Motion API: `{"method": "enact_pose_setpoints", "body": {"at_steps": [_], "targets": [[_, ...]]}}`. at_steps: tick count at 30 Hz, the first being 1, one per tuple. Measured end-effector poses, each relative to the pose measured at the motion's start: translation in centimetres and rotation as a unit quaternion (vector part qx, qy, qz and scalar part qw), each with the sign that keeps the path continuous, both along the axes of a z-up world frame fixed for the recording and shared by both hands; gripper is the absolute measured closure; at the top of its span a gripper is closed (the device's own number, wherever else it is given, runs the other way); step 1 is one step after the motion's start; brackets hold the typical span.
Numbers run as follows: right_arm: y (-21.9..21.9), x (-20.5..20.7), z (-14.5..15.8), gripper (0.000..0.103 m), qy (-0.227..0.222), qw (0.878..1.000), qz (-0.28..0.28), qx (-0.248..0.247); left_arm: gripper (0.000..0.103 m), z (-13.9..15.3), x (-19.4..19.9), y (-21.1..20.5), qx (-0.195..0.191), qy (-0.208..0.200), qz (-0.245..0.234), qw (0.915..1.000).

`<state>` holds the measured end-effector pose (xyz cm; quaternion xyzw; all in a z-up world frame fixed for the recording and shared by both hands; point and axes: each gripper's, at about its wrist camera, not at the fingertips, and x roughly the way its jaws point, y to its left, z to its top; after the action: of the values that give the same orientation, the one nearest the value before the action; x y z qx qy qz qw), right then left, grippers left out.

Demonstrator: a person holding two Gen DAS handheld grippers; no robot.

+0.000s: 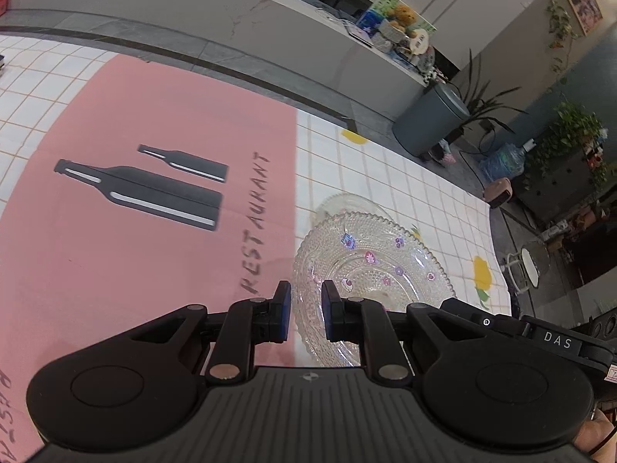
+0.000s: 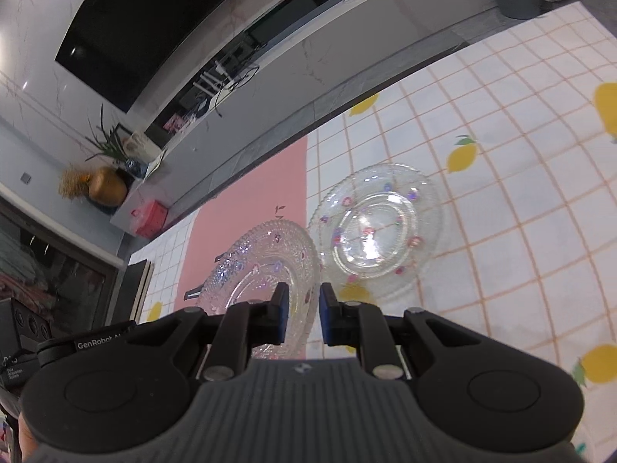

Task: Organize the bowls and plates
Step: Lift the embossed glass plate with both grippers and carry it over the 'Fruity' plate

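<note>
Left wrist view shows the left gripper [image 1: 305, 310] with its jaws narrowly parted around the near rim of a beaded glass plate [image 1: 370, 270], seemingly not clamped. That plate straddles the edge of the pink mat [image 1: 154, 115] on the table [image 1: 424, 177]. Beside it lies a smoother glass plate [image 2: 380, 227]. The right gripper [image 2: 301, 312] hovers, jaws narrowly apart, holding nothing. Stacking looks unstarted; both plates still lie separately.
</note>
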<state>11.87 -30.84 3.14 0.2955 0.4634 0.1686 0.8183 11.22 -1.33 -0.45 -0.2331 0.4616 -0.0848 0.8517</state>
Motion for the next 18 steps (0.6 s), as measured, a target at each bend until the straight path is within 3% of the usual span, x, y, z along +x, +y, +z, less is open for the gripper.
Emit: {"method": "enact_pose_setpoints", "body": {"at_steps": [9,18], "targets": [[-3.8,-3.5,1.8,0.089,-0.009,0.999,-0.038,0.009,0.085,0.9,-1.5,-3.6,-0.001,-0.012,-0.030,0.9995],[-7.7,-7.9,1.3,0.089,0.011,0.997,-0.075,-0.006,0.085,1.1,-3.7,-8.0,0.005,-0.017,-0.077,0.9968]]}}
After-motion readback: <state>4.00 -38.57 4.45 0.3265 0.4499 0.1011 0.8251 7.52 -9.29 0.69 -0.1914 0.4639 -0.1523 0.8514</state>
